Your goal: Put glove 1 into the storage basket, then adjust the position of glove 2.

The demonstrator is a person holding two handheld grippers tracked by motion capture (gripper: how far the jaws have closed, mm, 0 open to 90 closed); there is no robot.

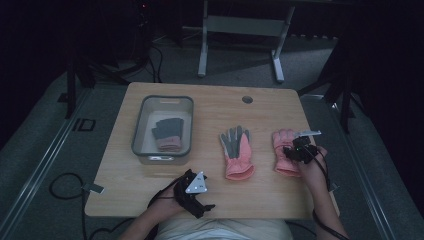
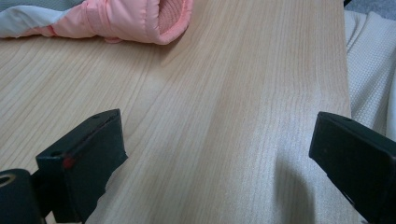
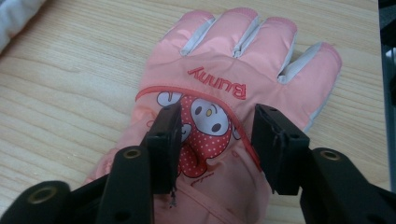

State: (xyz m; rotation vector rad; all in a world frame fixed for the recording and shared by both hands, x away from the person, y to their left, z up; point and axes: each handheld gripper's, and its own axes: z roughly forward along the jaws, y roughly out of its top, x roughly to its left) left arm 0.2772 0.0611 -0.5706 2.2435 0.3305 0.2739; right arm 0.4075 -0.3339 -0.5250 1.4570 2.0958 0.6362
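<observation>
Two pink gloves lie on the wooden table (image 1: 210, 107). The middle glove (image 1: 236, 152) rests palm up with grey fingers, and its cuff (image 2: 159, 21) faces my left gripper. The right-hand glove (image 3: 233, 70) lies back up and carries a "Bunny" cartoon print. My right gripper (image 3: 217, 116) is open, its jaws straddling that print just over the fabric; from above it (image 1: 296, 150) covers this glove (image 1: 284, 142). Near the front edge my left gripper (image 1: 196, 196) is wide open (image 2: 215, 135) over bare wood, holding nothing.
A grey bin (image 1: 162, 125) stands at the table's left with a grey and pink glove (image 1: 167, 134) inside. A round cable hole (image 1: 247, 99) sits near the far edge. The person's light clothing (image 2: 371, 70) lies just past the front edge.
</observation>
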